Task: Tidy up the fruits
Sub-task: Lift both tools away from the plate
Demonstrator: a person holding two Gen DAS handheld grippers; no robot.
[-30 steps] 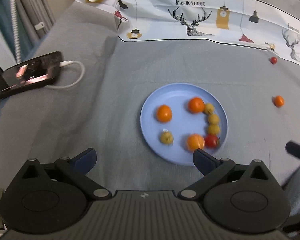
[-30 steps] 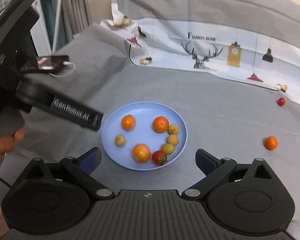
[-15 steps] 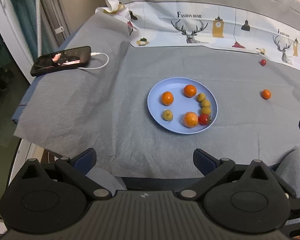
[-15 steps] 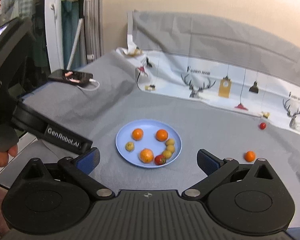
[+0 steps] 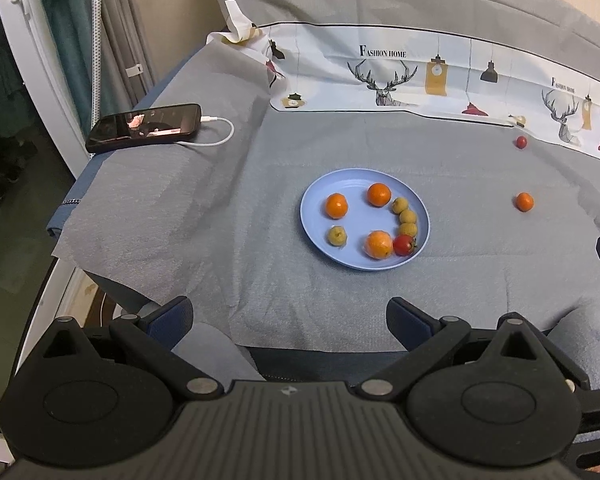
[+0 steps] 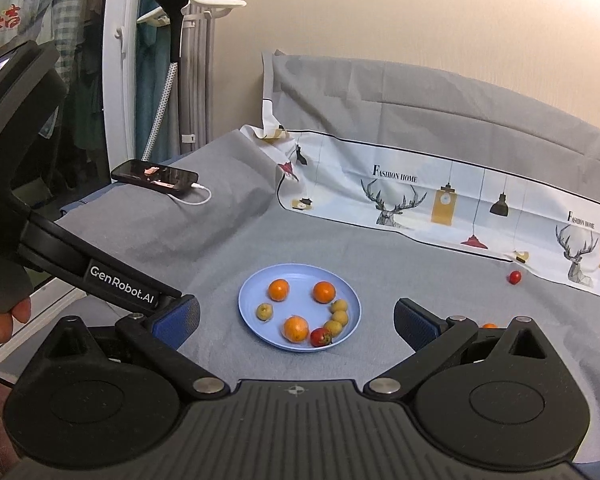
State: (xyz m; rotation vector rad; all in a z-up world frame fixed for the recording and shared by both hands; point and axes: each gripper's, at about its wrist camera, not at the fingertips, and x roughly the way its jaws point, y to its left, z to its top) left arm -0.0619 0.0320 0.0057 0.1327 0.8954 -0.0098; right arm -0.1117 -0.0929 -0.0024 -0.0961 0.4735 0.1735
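A light blue plate (image 5: 316, 220) (image 6: 252, 292) sits mid-table on the grey cloth, holding three oranges, several small yellow fruits and a red tomato (image 5: 404, 245) (image 6: 320, 337). A loose orange (image 5: 524, 201) lies right of the plate; in the right wrist view only its top (image 6: 489, 325) shows behind my finger. A loose red tomato (image 5: 521, 142) (image 6: 514, 277) lies farther back right. My left gripper (image 5: 290, 318) is open and empty, held back over the table's near edge. My right gripper (image 6: 296, 320) is open and empty, also well short of the plate.
A black phone (image 5: 144, 127) (image 6: 155, 175) with a white cable lies at the table's back left. A printed white cloth (image 5: 420, 76) runs along the back. The left gripper's body (image 6: 60, 248) fills the left of the right wrist view. A garment steamer (image 6: 172, 40) stands beyond the table.
Both grippers have pulled back and up from the plate, so the plate looks smaller and the table's near edge shows. The fruits have not moved. Both stay open.
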